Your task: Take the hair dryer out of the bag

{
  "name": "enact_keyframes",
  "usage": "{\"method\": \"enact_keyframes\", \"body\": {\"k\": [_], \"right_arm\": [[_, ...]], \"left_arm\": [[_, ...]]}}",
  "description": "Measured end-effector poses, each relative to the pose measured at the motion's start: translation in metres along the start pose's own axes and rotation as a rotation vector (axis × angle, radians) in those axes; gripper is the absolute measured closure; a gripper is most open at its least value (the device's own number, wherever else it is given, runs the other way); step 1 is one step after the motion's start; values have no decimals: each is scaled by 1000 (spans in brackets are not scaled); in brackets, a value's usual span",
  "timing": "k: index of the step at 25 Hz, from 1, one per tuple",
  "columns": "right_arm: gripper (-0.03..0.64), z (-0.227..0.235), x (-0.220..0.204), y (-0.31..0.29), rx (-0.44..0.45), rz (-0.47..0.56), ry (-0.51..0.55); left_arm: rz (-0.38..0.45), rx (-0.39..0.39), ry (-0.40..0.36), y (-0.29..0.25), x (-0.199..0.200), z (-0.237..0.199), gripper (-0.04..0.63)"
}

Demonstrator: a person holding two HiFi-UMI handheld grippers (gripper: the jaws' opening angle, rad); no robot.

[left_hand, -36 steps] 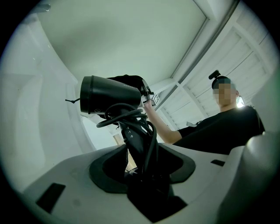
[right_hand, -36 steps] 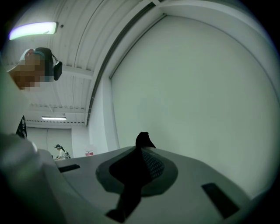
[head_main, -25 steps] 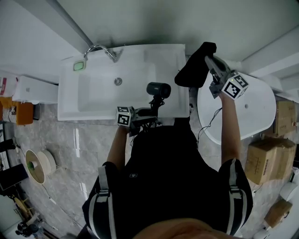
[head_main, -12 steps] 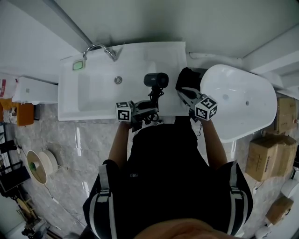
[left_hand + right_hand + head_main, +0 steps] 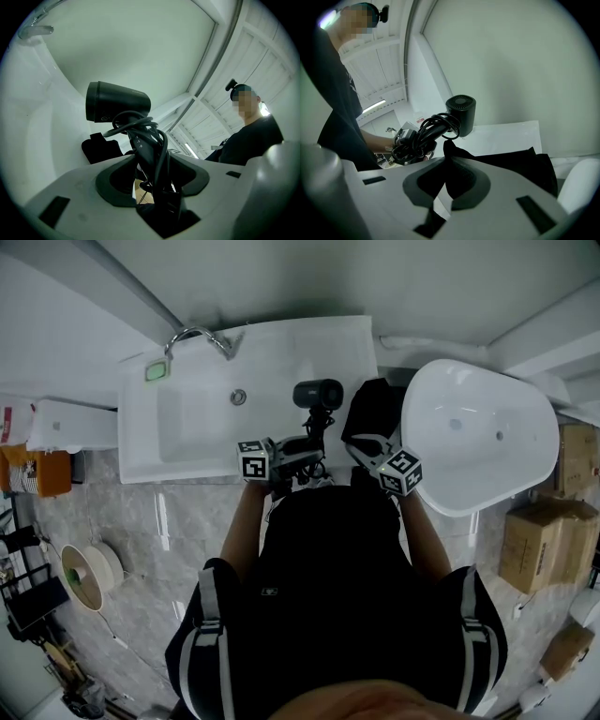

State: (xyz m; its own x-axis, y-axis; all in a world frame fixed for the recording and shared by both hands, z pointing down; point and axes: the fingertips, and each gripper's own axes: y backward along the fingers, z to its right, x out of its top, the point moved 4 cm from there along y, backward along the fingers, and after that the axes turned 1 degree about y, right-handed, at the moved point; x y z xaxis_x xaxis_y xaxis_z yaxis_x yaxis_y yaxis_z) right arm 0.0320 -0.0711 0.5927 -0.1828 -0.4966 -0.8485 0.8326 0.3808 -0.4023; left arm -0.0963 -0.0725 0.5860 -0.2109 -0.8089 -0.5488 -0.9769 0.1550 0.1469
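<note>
Starting at the left: the white sink [image 5: 187, 423] sits under me. Just right of its basin my left gripper [image 5: 307, 450] has the hair dryer [image 5: 319, 394] by the handle. The jaws stand fairly wide but are clamped on that handle, with the black cord [image 5: 161, 150] wound around it and pinched in with it. The barrel is up above the counter [image 5: 352, 352], upright and pointing away from me, fully clear of the cloth. I'd call the removal itself as good as done.

Moving right, the black bag [image 5: 371, 409] lies slumped on the counter's right end, beside the dryer but apart from it. My right gripper [image 5: 367, 446] is nearly closed, pinching a fold of the bag's fabric between its pads. Further right is the white bathtub [image 5: 478, 442], close by the bag's edge.

To finish well, I'd hold the left grip firm, since the cord loops make the handle a lumpy thing to hold and it could twist. I'd set the dryer on the flat counter, not in the basin, and keep the loose cord end from catching the bag. On the right, I'd let the cloth settle flat on the counter before opening, well short of the tub side so it can't slide off.
</note>
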Motion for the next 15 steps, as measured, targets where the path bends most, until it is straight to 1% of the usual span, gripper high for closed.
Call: {"method": "enact_keyframes", "body": {"k": [15], "right_arm": [[549,-3,5,9,32,-27,41]], "left_arm": [[23,22,-18,-6,3,14,401]]}}
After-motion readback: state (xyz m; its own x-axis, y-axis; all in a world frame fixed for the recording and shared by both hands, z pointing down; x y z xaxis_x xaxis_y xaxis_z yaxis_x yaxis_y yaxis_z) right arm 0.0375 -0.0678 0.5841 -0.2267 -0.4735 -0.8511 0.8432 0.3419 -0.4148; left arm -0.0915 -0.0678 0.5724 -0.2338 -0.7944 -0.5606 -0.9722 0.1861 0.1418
